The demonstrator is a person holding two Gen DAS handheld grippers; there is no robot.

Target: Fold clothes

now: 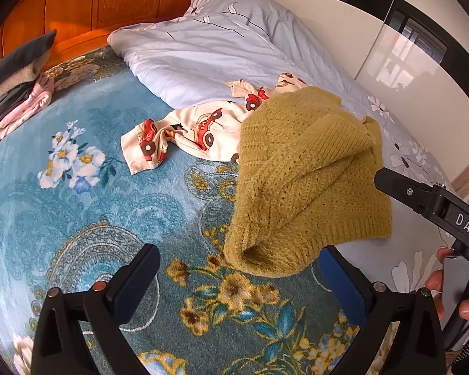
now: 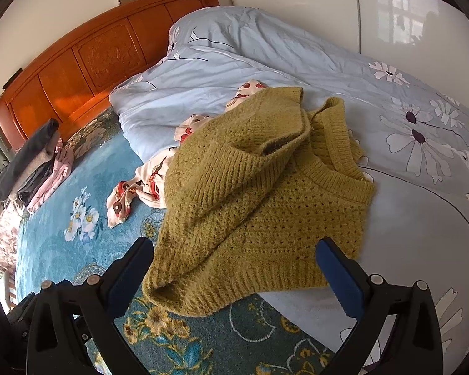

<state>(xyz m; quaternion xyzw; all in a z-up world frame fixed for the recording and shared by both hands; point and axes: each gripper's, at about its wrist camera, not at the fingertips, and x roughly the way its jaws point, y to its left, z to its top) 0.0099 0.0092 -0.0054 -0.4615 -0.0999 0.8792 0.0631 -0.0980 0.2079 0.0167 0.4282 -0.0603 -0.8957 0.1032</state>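
Note:
A mustard-yellow knitted sweater [image 1: 300, 181] [image 2: 259, 206] lies rumpled on the bed, half on the blue flowered blanket [image 1: 87, 187] [image 2: 59, 240] and half on the pale quilt. Partly under it lies a cream garment printed with red cars [image 1: 184, 131] [image 2: 134, 193]. My left gripper [image 1: 237, 278] hovers open just short of the sweater's lower hem, nothing between its blue pads. My right gripper [image 2: 234, 268] is open too, its fingers straddling the sweater's near hem from above. In the left wrist view the right gripper's body [image 1: 434, 206] shows at the right edge, held by a hand [image 1: 437, 281].
A light blue flowered quilt [image 1: 222, 43] [image 2: 265, 62] is bunched along the right side. A stack of folded grey and pink clothes [image 1: 18, 93] [image 2: 37, 168] sits by the orange wooden headboard [image 1: 109, 3] [image 2: 87, 62]. A white glossy wardrobe [image 2: 328, 15] stands beyond the bed.

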